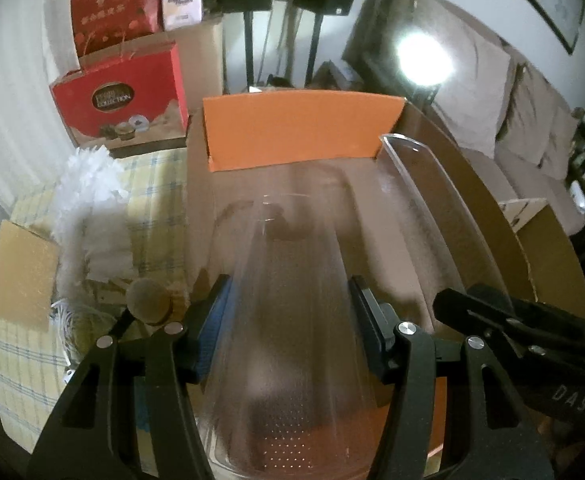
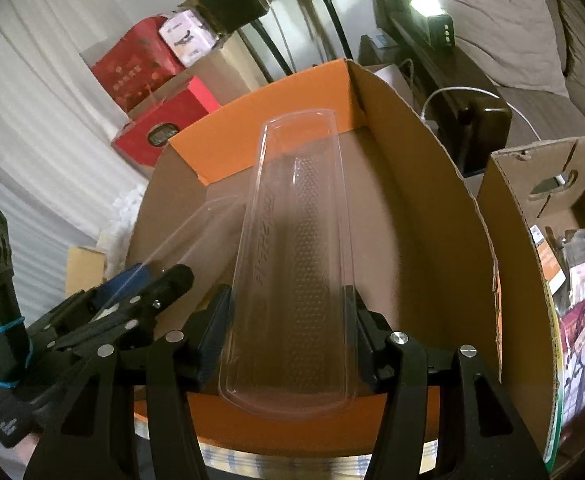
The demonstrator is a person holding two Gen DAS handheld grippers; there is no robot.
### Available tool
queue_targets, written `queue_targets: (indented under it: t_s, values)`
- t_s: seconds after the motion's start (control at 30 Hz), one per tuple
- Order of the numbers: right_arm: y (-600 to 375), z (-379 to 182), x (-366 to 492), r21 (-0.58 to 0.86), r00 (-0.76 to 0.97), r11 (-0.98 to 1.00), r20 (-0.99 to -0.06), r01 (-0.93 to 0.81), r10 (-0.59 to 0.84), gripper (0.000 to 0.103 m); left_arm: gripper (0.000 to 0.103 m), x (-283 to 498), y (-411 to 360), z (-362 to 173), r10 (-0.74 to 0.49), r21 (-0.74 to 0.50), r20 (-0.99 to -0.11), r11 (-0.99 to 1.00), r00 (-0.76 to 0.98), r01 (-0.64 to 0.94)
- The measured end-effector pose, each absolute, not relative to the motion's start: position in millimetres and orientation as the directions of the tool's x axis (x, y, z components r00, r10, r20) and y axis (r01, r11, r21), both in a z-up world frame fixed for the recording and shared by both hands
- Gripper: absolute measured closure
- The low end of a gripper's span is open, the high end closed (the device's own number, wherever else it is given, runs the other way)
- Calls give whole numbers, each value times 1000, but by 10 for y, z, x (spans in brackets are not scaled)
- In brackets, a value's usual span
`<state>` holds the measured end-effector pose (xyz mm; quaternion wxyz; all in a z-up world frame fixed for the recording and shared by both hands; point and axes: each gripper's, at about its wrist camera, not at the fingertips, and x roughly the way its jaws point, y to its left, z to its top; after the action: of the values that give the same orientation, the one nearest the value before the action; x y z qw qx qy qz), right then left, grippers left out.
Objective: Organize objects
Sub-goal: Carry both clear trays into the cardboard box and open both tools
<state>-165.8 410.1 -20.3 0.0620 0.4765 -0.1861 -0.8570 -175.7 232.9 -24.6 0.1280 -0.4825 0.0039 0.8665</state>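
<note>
The left gripper is clamped on a long clear plastic tray with a dotted bottom, its black fingers pressing both long sides. The right gripper grips a second clear plastic tray of the same kind in the same way, one finger against each long edge. Both trays are held over the open brown cardboard box with orange flaps, pointing toward its far orange flap. They lie side by side, the right-hand tray just to the right of the left-hand one; whether they touch I cannot tell.

The box stands on a yellow checked cloth. Left of it on the cloth lies a heap of white foam wrap and a small flat cardboard piece. Behind them stand red gift boxes. A second brown cardboard carton holding packaged goods stands to the right of the box.
</note>
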Motion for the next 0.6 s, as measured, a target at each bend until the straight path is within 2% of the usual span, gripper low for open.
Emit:
queue_targets:
  t_s: [0.1,0.13,0.3,0.37,0.43,0.6]
  values:
    - [4102,-227,-1666,369,-529,-926,-803,-77,-276,47,45,-1757,2359,-289,221,-125,-846,-967,-485,-223]
    - [4112,-233,-1668,369,-527,-926,-804,-81,-275,47,39,-1763,2349,-303,213,-124,-849,-970,-483,-210]
    - [4163,-246,-1672,364,-520,-927,-812,-96,-264,47,36,-1771,2303,-283,255,-174,-848,-962,-464,-210]
    - [4164,-242,-1671,347,-519,-933,-818,-99,-249,47,35,-1755,2248,-224,283,-204,-838,-955,-466,-213]
    - [4161,-249,-1670,334,-516,-937,-823,-99,-238,47,23,-1740,2183,-159,308,-230,-826,-949,-472,-216]
    - [4152,-285,-1685,295,-506,-949,-839,-112,-201,45,20,-1661,2003,92,297,-212,-784,-953,-545,-214]
